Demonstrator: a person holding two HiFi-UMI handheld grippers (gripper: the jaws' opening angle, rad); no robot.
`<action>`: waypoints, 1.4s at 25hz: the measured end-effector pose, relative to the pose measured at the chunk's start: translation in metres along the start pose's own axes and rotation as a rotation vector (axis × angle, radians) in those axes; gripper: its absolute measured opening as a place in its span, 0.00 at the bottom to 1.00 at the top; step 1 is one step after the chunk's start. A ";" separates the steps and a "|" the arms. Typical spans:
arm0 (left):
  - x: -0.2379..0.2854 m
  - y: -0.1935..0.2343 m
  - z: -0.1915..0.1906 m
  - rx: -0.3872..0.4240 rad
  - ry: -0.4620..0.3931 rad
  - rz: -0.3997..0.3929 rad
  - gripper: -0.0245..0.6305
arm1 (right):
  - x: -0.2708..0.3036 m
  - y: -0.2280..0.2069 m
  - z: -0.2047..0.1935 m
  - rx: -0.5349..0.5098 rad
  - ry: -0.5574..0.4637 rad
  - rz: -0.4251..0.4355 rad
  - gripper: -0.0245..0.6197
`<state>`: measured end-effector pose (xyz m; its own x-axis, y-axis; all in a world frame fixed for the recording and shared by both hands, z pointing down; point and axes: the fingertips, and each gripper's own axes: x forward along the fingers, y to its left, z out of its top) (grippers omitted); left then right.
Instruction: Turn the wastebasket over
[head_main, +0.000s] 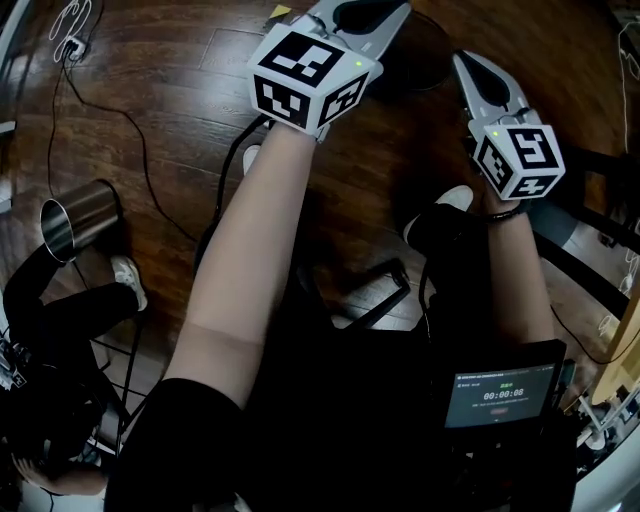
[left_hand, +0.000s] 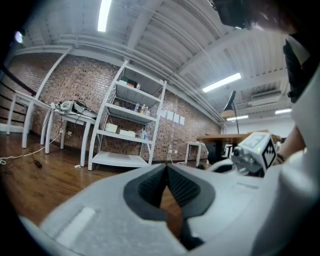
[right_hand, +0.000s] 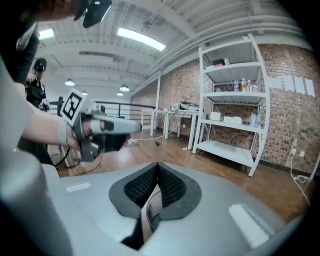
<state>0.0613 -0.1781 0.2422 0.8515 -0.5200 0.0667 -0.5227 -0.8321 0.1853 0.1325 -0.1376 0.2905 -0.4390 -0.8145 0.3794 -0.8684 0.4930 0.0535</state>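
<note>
The left hand-held gripper (left_hand: 166, 167) and the right hand-held gripper (right_hand: 157, 166) are both closed on nothing, held side by side above the floor (head_main: 170, 70). The wastebasket (head_main: 418, 62) is probably the dim round shape just beneath them, which way up I cannot tell. A steel can (head_main: 78, 220) stands well apart. No grip seems in hand, so the next move calls for lowering, opening and taking the rim.
</note>
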 end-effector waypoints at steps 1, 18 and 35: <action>0.001 -0.002 -0.002 0.004 0.008 -0.005 0.04 | -0.008 0.003 0.013 0.016 -0.050 -0.004 0.05; -0.003 -0.026 0.006 0.068 -0.013 -0.074 0.04 | 0.006 0.022 0.049 0.012 -0.327 0.151 0.05; 0.008 -0.041 -0.014 0.129 0.069 -0.108 0.04 | 0.004 0.015 0.051 0.053 -0.361 0.169 0.05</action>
<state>0.0902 -0.1460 0.2489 0.9016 -0.4155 0.1207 -0.4251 -0.9026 0.0684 0.1060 -0.1485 0.2459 -0.6213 -0.7830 0.0293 -0.7835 0.6205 -0.0327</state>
